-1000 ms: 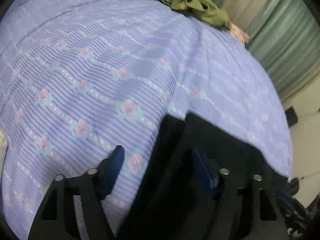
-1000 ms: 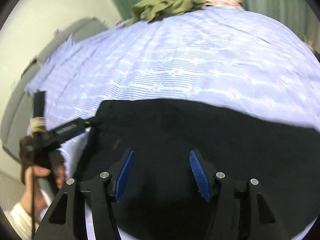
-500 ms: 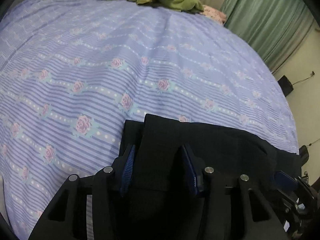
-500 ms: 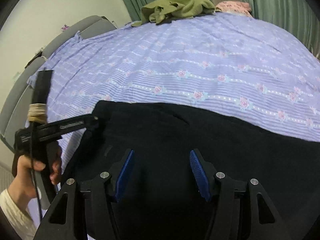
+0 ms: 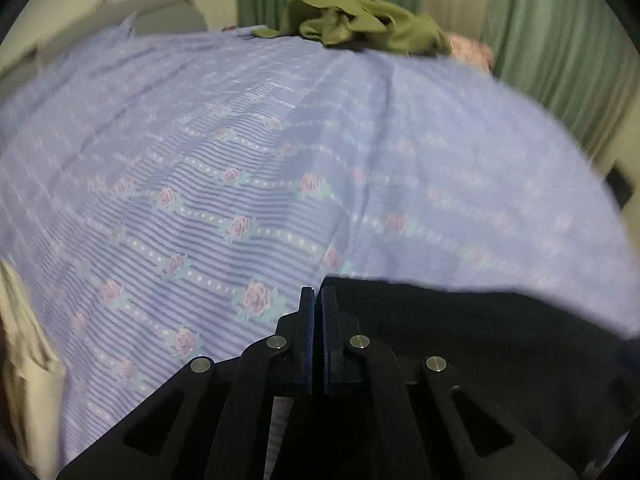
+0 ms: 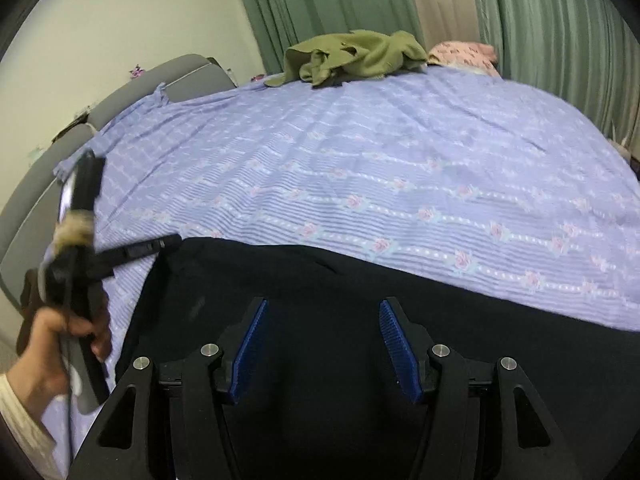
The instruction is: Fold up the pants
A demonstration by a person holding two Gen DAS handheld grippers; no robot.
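Black pants (image 6: 360, 292) lie spread on a purple flowered bedsheet (image 6: 380, 152) at the near edge of the bed. In the left wrist view my left gripper (image 5: 319, 300) is shut on the left edge of the pants (image 5: 460, 328). The same left gripper (image 6: 168, 242) shows in the right wrist view at the pants' left corner, held by a hand. My right gripper (image 6: 322, 316) is open, its blue pads apart, just above the middle of the pants, holding nothing.
An olive green garment (image 6: 352, 58) and a pink item (image 6: 464, 52) lie at the far end of the bed. Green curtains (image 6: 540, 32) hang behind. A grey headboard (image 6: 36, 184) runs along the left. The bedsheet (image 5: 240, 160) fills the left wrist view.
My left gripper has closed from open onto the pants' left edge. The right gripper has stayed open over the pants.
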